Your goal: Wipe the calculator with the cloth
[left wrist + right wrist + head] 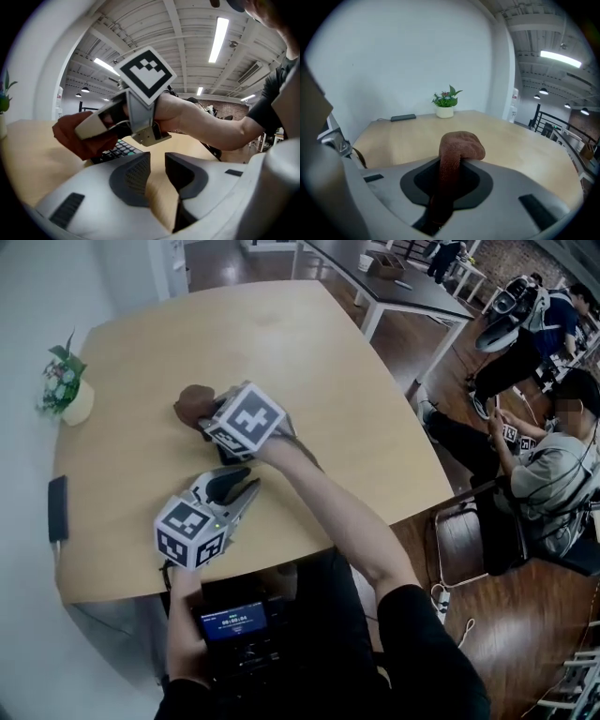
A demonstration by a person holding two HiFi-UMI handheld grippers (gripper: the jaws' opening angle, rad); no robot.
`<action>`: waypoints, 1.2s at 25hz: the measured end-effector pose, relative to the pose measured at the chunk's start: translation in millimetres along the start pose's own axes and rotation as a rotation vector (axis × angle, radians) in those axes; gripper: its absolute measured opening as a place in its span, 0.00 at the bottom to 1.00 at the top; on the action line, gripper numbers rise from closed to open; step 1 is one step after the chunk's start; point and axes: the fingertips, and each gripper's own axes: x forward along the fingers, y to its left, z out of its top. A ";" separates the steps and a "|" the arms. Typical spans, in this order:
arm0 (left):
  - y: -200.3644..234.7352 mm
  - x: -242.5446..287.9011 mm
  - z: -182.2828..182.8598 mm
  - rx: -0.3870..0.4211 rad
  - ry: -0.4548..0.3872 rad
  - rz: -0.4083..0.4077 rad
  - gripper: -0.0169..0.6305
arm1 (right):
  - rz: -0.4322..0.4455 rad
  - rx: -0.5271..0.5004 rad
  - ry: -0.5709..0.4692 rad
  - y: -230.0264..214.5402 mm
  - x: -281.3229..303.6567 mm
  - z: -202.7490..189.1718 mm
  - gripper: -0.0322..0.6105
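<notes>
My right gripper (208, 423) is shut on a brown cloth (192, 402), and the cloth's folded end bulges out past the jaw tips (461, 146). The gripper holds the cloth low over the far end of a dark calculator (116, 151) that lies on the wooden table (309, 362). In the head view the marker cube hides most of the calculator (226, 457). My left gripper (157, 164) sits just in front of the calculator's near end. Its jaws stand a narrow gap apart with only bare table showing between them, so it is open.
A small potted plant (66, 390) stands at the table's far left corner. A dark flat phone (58, 507) lies by the left edge. Seated people (553, 456) and a chair (459, 540) are off the table's right side. A screen device (232, 622) hangs at my waist.
</notes>
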 end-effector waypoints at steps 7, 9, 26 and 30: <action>0.4 -0.8 0.5 -0.001 0.002 0.002 0.19 | -0.049 0.071 0.054 -29.2 -0.8 -28.4 0.14; 0.3 -0.5 0.7 0.000 0.002 0.003 0.19 | -0.066 0.091 0.054 -39.6 -12.2 -36.9 0.14; 1.4 -0.6 -0.1 0.002 0.002 0.005 0.18 | -0.100 0.121 -0.101 -46.9 -57.5 -21.5 0.14; 1.8 -1.1 -0.9 -0.010 -0.008 0.014 0.18 | -0.002 0.006 -0.019 -5.7 -9.8 -6.9 0.14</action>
